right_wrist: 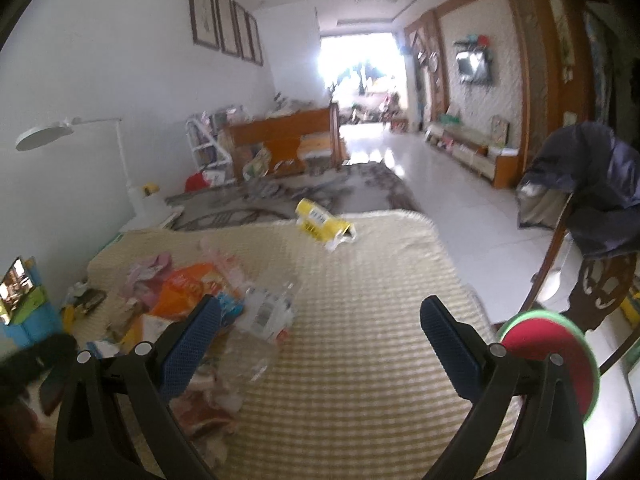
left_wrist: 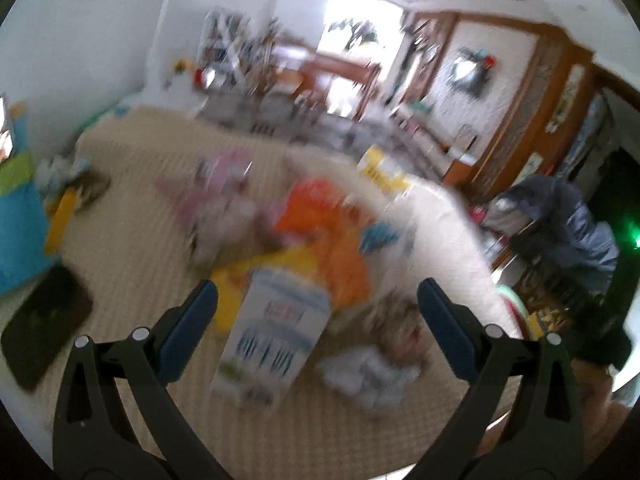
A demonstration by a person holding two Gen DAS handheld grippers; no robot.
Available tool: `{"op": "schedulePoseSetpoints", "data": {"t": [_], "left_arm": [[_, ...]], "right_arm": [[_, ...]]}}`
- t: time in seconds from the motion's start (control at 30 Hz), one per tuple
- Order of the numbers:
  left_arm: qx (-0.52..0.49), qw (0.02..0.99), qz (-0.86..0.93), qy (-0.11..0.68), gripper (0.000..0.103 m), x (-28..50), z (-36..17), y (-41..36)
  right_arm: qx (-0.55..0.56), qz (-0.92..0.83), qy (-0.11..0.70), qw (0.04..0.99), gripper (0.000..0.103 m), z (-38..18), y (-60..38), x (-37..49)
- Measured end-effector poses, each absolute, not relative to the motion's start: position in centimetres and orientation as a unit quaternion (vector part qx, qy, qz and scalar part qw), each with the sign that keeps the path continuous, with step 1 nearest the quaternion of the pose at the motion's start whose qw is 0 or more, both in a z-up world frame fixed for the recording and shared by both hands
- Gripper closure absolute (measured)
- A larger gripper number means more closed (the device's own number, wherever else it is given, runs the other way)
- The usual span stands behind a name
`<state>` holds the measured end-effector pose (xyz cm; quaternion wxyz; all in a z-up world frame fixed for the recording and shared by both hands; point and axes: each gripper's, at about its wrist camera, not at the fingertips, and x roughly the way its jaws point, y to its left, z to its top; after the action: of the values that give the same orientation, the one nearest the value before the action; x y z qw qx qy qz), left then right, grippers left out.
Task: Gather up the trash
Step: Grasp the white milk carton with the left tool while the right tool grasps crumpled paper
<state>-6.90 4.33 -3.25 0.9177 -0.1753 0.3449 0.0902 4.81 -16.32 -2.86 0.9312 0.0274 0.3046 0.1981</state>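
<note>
Trash lies scattered on a beige woven table cover (right_wrist: 360, 360). In the blurred left wrist view a white and blue carton (left_wrist: 272, 336) lies between the fingers of my open left gripper (left_wrist: 318, 300), with an orange bag (left_wrist: 324, 232), pink wrappers (left_wrist: 216, 192) and crumpled white paper (left_wrist: 368, 372) around it. My right gripper (right_wrist: 320, 316) is open over the cover, holding nothing. A clear crushed plastic bottle (right_wrist: 260, 316) lies beside its left finger. An orange bag (right_wrist: 188, 284) and a yellow box (right_wrist: 320, 224) lie further off.
A blue and green container (right_wrist: 24, 320) stands at the table's left edge, and a dark flat object (left_wrist: 44, 320) lies near it. A chair draped with dark clothing (right_wrist: 592, 192) stands on the right. A red and green disc (right_wrist: 556, 356) sits by the right edge. A white lamp (right_wrist: 80, 132) stands behind.
</note>
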Motion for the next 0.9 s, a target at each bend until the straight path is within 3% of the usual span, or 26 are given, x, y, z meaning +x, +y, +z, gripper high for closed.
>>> {"op": "schedulePoseSetpoints", "data": {"t": [0.23, 0.37, 0.63, 0.9], "left_arm": [[-0.222, 0.867, 0.136, 0.425, 0.006, -6.0, -7.1, 7.0], [-0.233, 0.856, 0.123, 0.445, 0.012, -5.4, -8.1, 7.0], [-0.148, 0.861, 0.160, 0.460, 0.011, -4.0, -9.0, 4.7], [-0.146, 0.877, 0.165, 0.427, 0.014, -3.8, -8.4, 5.2]], "right_arm": [[0.023, 0.208, 0.323, 0.923, 0.007, -2.9, -15.8, 4.6], [0.027, 0.214, 0.337, 0.917, 0.007, -3.3, -15.7, 4.9], [0.039, 0.262, 0.390, 0.882, 0.007, -5.0, -13.9, 5.4], [0.081, 0.333, 0.466, 0.815, 0.007, -7.6, -11.2, 6.2]]}}
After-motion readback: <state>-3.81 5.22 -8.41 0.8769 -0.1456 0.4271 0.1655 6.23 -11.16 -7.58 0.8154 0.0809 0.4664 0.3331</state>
